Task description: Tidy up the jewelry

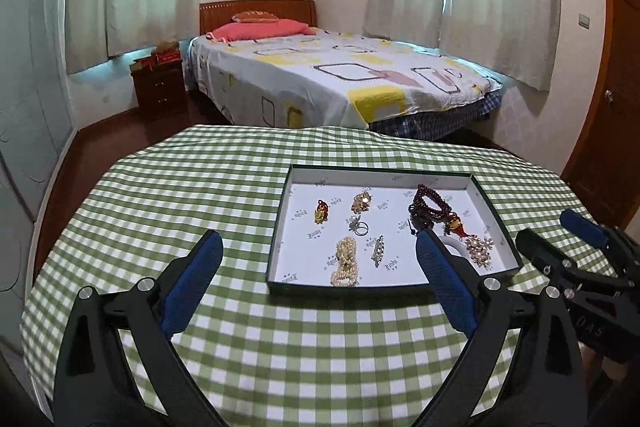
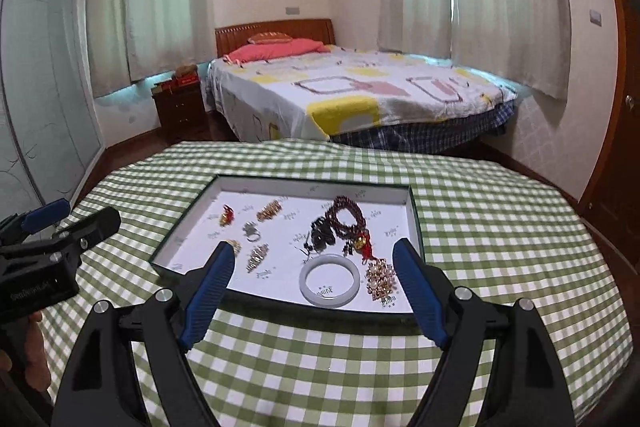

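Nine or so pieces already lie inside the shallow white tray (image 2: 414,223) on the green-checked tablecloth (image 2: 500,227), and none shows on the cloth itself, so the sorting looks nearly or wholly done. Both grippers hang spread wide and empty: the left gripper (image 1: 318,243) near the tray's front left, the right gripper (image 2: 314,251) over its front edge. Just ahead of the right one lies the white bangle (image 2: 330,285), with a dark red bead bracelet (image 2: 346,217) behind it, a pearl strand (image 1: 345,261) and a silver ring (image 1: 360,227) further left.
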Available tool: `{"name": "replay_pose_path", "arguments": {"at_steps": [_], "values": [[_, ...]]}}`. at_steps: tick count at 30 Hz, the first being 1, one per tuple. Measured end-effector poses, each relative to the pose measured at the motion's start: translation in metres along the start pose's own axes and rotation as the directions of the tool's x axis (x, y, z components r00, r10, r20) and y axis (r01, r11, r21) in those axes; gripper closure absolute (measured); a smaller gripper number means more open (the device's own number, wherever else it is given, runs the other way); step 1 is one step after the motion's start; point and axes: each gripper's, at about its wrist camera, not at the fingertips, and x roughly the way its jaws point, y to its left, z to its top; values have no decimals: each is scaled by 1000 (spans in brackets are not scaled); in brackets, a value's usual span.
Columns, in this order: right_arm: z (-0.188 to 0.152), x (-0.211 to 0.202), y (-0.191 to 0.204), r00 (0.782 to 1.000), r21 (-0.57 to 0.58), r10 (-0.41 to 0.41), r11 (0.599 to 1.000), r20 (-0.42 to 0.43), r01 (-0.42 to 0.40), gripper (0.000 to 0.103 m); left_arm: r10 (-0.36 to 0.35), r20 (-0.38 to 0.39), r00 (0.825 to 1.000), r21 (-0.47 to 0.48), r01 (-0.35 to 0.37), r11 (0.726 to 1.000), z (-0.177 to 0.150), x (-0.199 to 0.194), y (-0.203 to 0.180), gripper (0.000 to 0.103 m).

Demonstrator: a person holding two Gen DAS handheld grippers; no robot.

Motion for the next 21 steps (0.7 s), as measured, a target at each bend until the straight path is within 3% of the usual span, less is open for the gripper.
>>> {"name": "replay_pose_path", "arguments": {"at_steps": [10, 21], "values": [[7, -53, 9, 996, -15, 0, 1000, 87, 1, 23, 6, 70, 998, -17, -5, 1000, 2, -59, 6, 6], [6, -82, 13, 991, -28, -2, 1000, 131, 6, 23, 2, 101, 995, -34, 1, 999, -1, -88, 13, 6]]}}
